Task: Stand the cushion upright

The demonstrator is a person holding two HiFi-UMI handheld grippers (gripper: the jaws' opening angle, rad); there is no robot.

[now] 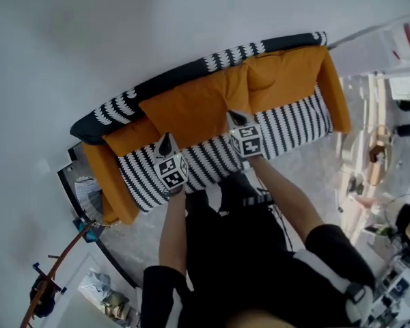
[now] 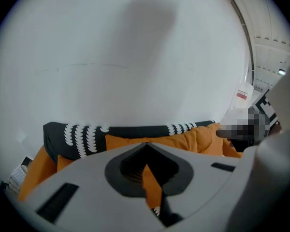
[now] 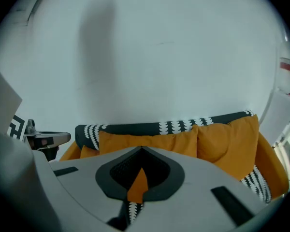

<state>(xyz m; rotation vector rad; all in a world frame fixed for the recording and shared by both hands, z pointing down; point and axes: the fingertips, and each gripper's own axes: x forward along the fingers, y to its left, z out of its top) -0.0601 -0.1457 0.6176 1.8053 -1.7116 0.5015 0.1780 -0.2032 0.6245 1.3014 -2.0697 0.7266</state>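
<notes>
Orange cushion (image 1: 191, 111): plain, rectangular, lightly creased, mid-sofa (image 1: 294, 125), leaning on far black-white backrest (image 1: 119, 106). Left gripper (image 1: 168, 142) and right gripper (image 1: 238, 119), 2 tools, each pinch cushion's near edge.

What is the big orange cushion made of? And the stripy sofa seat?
The orange cushion looks like soft, matte cloth with stuffing inside: it has creases and puffy, sagging corners. The stripy seat looks like cloth too, dull and not shiny. I can't tell whether its black and white stripes are printed or woven.
</notes>
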